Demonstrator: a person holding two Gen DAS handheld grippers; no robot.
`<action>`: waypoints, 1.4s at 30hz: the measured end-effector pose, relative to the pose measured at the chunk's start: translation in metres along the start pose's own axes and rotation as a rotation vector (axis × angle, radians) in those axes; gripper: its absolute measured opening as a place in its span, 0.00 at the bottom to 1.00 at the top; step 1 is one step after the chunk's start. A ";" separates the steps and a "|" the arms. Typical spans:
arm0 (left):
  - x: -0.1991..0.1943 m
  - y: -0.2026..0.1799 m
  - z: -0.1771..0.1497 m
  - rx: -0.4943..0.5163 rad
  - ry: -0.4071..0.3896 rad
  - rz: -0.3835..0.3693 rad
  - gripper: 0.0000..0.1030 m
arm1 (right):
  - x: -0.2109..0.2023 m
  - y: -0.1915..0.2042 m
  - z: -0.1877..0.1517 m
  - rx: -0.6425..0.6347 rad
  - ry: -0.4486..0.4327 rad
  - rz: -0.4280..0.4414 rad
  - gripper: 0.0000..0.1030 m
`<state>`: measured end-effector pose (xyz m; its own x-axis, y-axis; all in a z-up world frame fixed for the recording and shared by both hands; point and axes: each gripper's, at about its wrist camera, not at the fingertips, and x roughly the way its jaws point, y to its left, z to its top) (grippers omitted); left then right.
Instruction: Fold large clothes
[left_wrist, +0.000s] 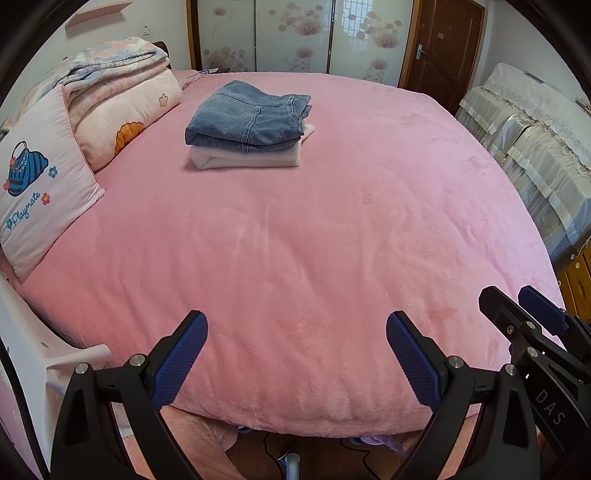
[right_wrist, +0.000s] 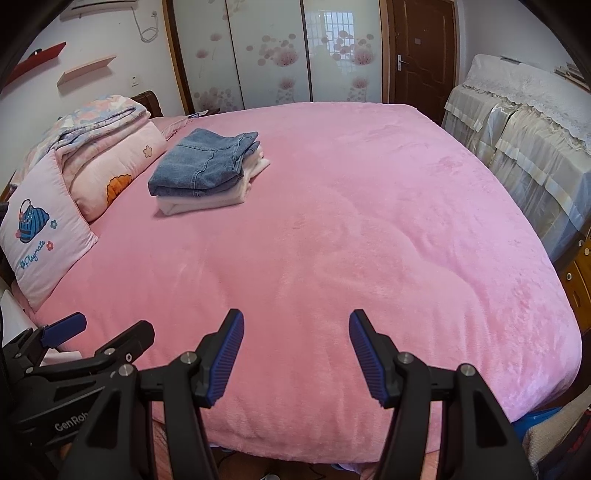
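far up the bed (left_wrist: 332, 240) — folded jeans (left_wrist: 247, 118) on white garment (left_wrist: 243, 158); well beyond both grippers | left gripper (left_wrist: 295, 354) agape, empty; right gripper (right_wrist: 295, 350) likewise

We see a folded blue denim garment (left_wrist: 245, 118), seams and stitched hem facing up, lying flat as the top layer of a small stack. Beneath it we see a folded pale cream garment (left_wrist: 247, 158), its edges showing on the near and right sides. The stack rests on the far left part of the pink plush bed cover (left_wrist: 314, 240), near the pillows.
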<state>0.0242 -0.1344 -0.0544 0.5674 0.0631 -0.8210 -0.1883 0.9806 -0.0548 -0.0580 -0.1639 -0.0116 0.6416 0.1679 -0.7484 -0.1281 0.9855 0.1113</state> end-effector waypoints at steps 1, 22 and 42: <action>0.000 -0.001 0.000 -0.002 0.002 0.001 0.94 | 0.000 0.000 0.000 0.001 0.000 0.002 0.58; 0.001 -0.006 -0.002 0.001 0.013 0.017 0.94 | -0.003 -0.002 0.002 -0.016 -0.027 -0.003 0.58; 0.000 -0.009 -0.001 -0.003 0.011 0.006 0.94 | 0.000 -0.004 0.000 -0.007 -0.014 -0.014 0.58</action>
<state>0.0254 -0.1430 -0.0543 0.5577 0.0674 -0.8273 -0.1942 0.9796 -0.0511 -0.0571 -0.1679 -0.0124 0.6541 0.1544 -0.7404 -0.1244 0.9876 0.0960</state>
